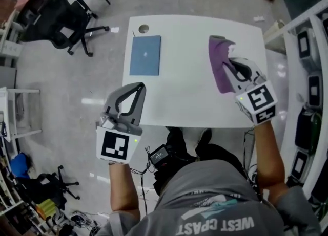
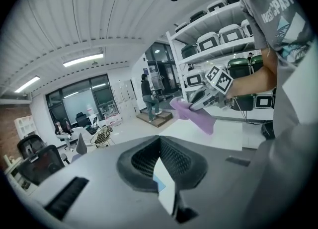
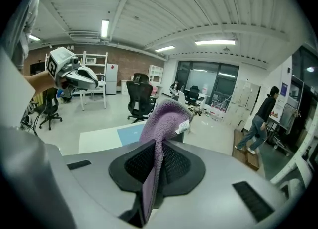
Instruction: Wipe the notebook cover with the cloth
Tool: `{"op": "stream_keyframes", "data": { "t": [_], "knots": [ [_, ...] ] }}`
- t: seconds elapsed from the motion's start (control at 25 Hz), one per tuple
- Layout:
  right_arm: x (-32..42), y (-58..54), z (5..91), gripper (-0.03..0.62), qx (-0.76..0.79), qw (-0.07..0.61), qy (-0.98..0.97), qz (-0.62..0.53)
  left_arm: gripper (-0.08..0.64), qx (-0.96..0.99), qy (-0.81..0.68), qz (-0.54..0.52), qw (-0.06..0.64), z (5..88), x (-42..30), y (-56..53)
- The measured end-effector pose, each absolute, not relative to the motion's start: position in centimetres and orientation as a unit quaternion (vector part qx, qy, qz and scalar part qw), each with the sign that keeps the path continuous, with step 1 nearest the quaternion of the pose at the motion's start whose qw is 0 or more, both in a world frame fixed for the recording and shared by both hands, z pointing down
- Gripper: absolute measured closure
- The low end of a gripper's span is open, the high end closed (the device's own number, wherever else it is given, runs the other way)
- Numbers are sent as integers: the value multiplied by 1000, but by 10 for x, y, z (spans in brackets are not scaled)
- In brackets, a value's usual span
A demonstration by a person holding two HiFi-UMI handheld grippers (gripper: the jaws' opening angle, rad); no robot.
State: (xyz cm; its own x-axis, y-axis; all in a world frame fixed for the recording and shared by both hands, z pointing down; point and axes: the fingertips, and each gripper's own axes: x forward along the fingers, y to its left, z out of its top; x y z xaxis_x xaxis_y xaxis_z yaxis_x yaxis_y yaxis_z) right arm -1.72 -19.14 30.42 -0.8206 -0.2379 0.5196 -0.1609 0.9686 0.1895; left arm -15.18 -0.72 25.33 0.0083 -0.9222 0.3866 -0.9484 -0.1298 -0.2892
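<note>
Head view: one blue notebook (image 1: 145,55) lies on the table (image 1: 189,81) ahead of the left tongs (image 1: 139,87), one purple cloth (image 1: 219,63) at the right tongs (image 1: 229,67); left gripper view: jaws together, empty; right gripper view: jaws clamped on the cloth.

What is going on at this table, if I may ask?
A person at a white table has the right hand-held gripper clamped on a purple fleece cloth. The left hand-held gripper hovers empty, jaws together. The flat blue notebook lies on the table's far left, apart from both; wiping hasn't started.
</note>
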Motion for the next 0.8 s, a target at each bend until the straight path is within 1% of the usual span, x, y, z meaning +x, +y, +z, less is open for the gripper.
{"op": "stream_keyframes", "data": {
  "t": [0.32, 0.56, 0.8],
  "knots": [
    [70, -200, 319, 538, 140, 275, -949, -63, 557, 709, -656, 258, 13, 236, -107, 0],
    [98, -214, 327, 538, 150, 272, -948, -64, 557, 707, -657, 262, 9, 235, -87, -9],
    [120, -223, 299, 538, 152, 257, -951, -81, 557, 702, -663, 259, 5, 217, -64, -17]
  ]
}}
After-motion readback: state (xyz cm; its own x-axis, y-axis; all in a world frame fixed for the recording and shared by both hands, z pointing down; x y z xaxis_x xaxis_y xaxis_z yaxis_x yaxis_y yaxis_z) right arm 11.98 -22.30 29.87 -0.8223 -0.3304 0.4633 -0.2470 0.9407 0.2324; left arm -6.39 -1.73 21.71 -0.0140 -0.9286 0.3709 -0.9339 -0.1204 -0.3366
